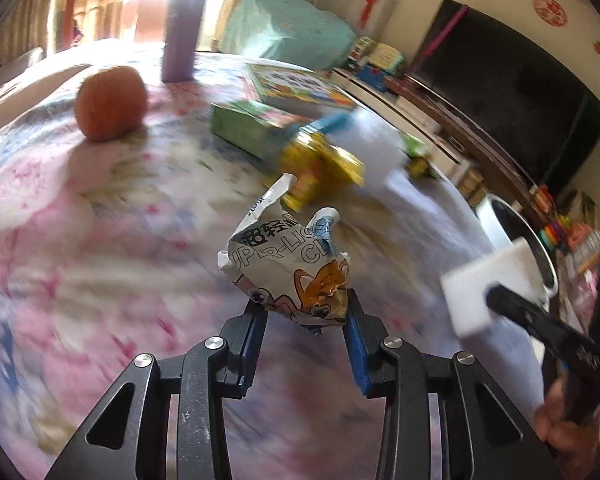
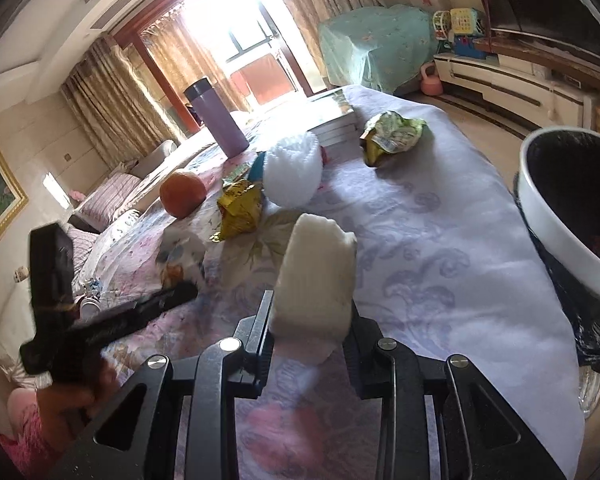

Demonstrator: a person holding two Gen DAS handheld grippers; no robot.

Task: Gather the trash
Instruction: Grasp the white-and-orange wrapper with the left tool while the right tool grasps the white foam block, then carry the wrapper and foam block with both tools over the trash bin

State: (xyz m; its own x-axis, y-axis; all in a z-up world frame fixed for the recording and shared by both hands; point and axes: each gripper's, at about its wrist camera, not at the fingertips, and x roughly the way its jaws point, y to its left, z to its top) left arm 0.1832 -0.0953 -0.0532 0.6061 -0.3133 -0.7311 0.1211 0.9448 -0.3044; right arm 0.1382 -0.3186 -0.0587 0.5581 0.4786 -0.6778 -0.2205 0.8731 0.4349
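My left gripper (image 1: pixel 306 312) is shut on a crumpled white clay wrapper (image 1: pixel 290 264) with cartoon print, held above the flowered tablecloth (image 1: pixel 100 248). My right gripper (image 2: pixel 310 320) is shut on a white foam block (image 2: pixel 314 276), also in the left wrist view (image 1: pixel 488 284). A yellow snack wrapper (image 2: pixel 240 210) lies mid-table, also in the left wrist view (image 1: pixel 320 164). A green wrapper (image 2: pixel 392 134) lies farther right. A white bin (image 2: pixel 540 220) with a black liner stands at the table's right edge.
An orange (image 2: pixel 182 192), a purple flask (image 2: pixel 218 120), a white foam net ball (image 2: pixel 294 172) and a stack of books (image 2: pixel 336 118) sit on the table. A green box (image 1: pixel 244 126) lies near the books. A TV cabinet (image 2: pixel 512 84) runs along the right.
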